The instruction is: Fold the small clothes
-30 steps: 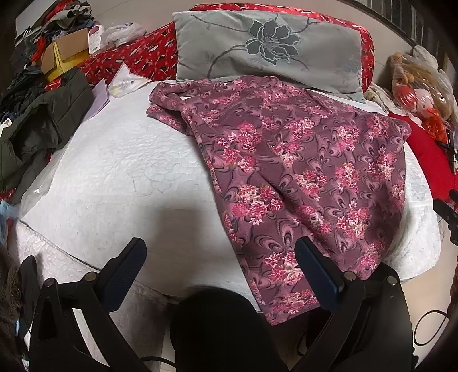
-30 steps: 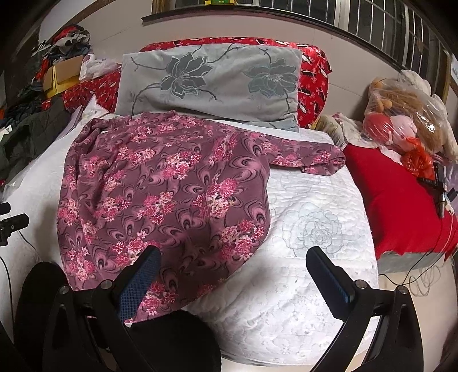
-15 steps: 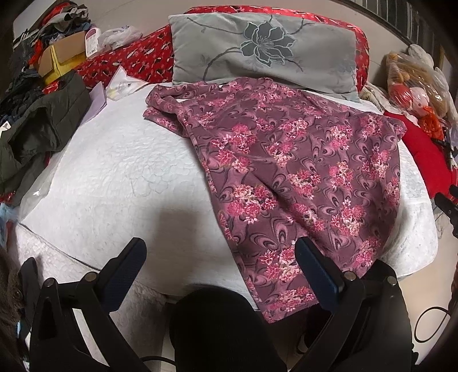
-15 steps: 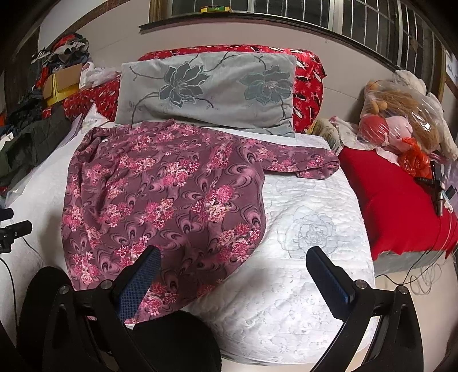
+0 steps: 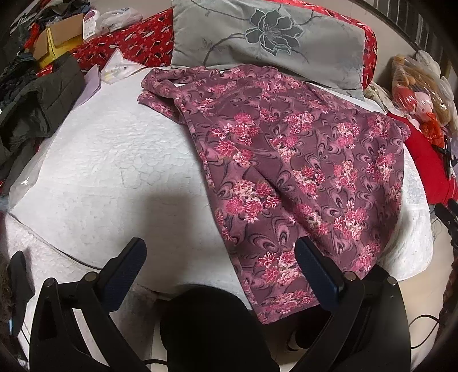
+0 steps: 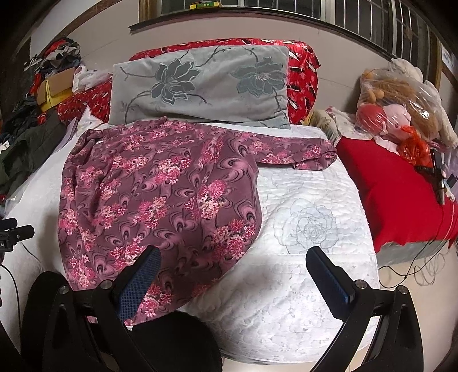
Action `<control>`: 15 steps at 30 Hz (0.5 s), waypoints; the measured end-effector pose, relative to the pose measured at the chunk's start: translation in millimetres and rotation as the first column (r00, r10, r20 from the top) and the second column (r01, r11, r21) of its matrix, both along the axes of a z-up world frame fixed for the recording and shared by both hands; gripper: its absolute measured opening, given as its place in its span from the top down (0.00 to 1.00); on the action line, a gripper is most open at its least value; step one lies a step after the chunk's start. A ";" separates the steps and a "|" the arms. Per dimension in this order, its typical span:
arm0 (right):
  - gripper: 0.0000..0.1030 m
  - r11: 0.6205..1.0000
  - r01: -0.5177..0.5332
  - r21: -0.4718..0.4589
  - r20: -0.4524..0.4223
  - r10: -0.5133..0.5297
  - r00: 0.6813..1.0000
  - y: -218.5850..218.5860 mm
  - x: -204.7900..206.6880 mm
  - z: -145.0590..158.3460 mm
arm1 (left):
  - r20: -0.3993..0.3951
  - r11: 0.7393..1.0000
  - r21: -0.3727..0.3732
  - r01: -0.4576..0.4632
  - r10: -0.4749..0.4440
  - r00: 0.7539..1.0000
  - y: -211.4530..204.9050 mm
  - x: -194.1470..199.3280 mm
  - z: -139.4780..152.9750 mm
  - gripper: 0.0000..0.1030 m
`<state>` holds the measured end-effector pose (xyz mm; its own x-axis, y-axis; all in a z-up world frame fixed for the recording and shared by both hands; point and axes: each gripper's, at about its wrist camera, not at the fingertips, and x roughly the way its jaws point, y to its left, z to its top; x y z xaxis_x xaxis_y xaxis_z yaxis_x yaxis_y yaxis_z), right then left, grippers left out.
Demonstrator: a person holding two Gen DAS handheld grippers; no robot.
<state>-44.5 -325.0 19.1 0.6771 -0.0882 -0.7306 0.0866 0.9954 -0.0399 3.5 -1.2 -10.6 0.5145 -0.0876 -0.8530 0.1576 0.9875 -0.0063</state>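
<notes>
1. Garment position: the floral long-sleeved top (image 5: pixel 300 171) is spread on the white quilted bedspread (image 5: pixel 108 171). Its collar end lies far, against the grey flower-print pillow (image 6: pixel 200 85); its hem hangs over the near edge of the bed. One sleeve (image 6: pixel 294 153) is extended to the right across the bedspread, and the other sleeve (image 5: pixel 160 91) is bunched at the far left.

2. Gripper state: the left gripper (image 5: pixel 220 263) is held with jaws wide apart and nothing between them, near the hem. The right gripper (image 6: pixel 232 269) is likewise spread and empty, with its left finger (image 6: pixel 140 280) over the near cloth.

3. Step in hand: no fold is visible, so the task is judged to be at its start, with both grippers positioned ahead of a first grasp.

4. Next move: a hold on an edge or a sleeve is judged necessary. The thin fabric should be pinched in a single layer, without the bedspread being caught, and the extended sleeve is likely to be brought inward over the body.

5. Writing: a white tag on the packet (image 5: pixel 90 21) at the far left carries print too small to be read. No brand is legible elsewhere.
</notes>
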 end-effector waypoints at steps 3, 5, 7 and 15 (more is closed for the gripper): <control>0.02 1.000 0.002 0.003 -0.005 -0.002 1.000 -0.7 3.2 -2.3 | -0.004 1.000 0.003 0.005 -0.005 1.000 -2.1 2.6 -1.5 0.00; 0.02 1.000 0.004 0.004 -0.010 -0.004 1.000 -1.9 6.0 -4.3 | -0.008 1.000 0.007 0.009 -0.009 1.000 -4.1 4.6 -3.0 0.00; 0.02 1.000 0.007 0.005 -0.015 -0.007 1.000 -4.1 9.9 -6.7 | -0.015 1.000 0.012 0.011 -0.011 1.000 -5.9 7.8 -4.8 0.00; 0.02 0.999 0.036 0.020 -0.035 -0.035 0.999 -29.9 40.7 -23.0 | -0.034 0.999 0.047 -0.022 0.024 0.999 0.1 32.8 -15.2 0.00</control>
<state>-3.8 -354.9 -3.9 0.6481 -0.0969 -0.7553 0.1211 0.9924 -0.0234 36.2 -1.1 -25.7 0.4865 -0.0358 -0.8729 0.1353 0.9902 0.0348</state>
